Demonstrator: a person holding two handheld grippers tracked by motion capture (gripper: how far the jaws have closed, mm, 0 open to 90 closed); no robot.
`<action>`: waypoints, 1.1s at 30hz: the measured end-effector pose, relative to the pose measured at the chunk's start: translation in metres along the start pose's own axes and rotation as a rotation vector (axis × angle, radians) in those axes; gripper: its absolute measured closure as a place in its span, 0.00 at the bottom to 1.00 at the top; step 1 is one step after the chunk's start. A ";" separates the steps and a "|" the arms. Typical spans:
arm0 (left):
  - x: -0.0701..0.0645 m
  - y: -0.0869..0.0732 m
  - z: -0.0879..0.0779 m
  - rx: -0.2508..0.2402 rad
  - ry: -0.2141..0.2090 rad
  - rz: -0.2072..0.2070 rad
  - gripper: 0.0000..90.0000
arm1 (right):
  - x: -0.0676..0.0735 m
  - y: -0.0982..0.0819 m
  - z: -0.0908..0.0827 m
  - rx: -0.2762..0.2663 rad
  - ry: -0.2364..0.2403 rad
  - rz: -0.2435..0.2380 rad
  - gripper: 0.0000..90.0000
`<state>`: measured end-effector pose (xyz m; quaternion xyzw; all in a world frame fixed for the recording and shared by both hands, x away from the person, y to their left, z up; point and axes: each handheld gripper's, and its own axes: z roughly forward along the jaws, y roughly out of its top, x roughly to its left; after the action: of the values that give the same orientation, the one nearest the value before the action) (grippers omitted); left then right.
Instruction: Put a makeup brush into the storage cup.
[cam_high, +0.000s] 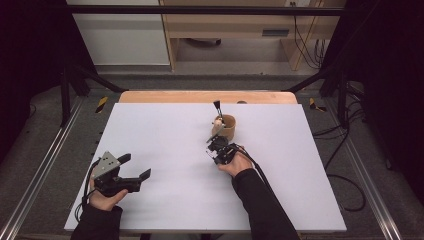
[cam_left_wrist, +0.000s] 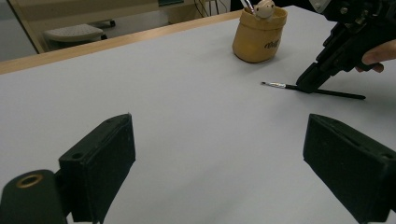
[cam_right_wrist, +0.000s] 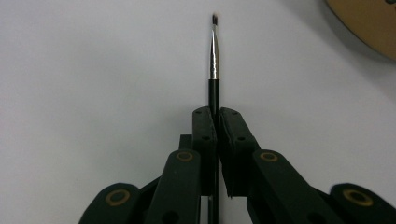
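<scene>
Nearest us in the high view, our left tool (cam_high: 135, 168) sits low at the near-left corner of the white surface (cam_high: 165, 150), jaws wide apart w/ nothing between them; left gripper view confirms, both black jaws spread w/ bare sheet in the gap. Left hand (cam_high: 105, 197) wraps the tool body, grey plate on top

Further in, approx mid-surface & right of centre, our right tool (cam_high: 216, 150) is tipped down onto the sheet, jaws clamped together on a thin black-handled brush (cam_right_wrist: 214, 60). In the right gripper view the pads pinch the handle just behind the silver ferrule, bristle tip pointing away from the jaws. Left gripper view has the brush (cam_left_wrist: 313, 90) lying flat on the surface, the right tool (cam_left_wrist: 310, 83) pressing down around mid-handle, handle end sticking out the other side

Just beyond the brush stands a tan holder cup (cam_high: 226, 127), upright, w/ another brush & a small pale figure poking out the top. Cup & gripped brush are near, not touching. Wooden edge of the surface runs behind
</scene>
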<state>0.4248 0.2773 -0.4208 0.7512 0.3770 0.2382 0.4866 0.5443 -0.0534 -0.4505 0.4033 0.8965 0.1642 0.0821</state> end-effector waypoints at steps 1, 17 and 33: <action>0.000 0.000 0.000 0.001 0.000 0.000 0.10 | 0.000 0.000 0.000 -0.001 0.000 0.000 0.95; 0.001 0.000 -0.001 -0.001 0.000 -0.002 0.10 | -0.002 -0.001 -0.006 -0.029 0.026 0.005 0.95; 0.001 0.000 -0.001 -0.002 -0.001 -0.004 0.10 | -0.008 -0.009 -0.043 -0.161 0.041 0.024 0.95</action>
<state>0.4247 0.2782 -0.4203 0.7503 0.3779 0.2372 0.4879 0.5316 -0.0749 -0.4135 0.4028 0.8768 0.2451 0.0940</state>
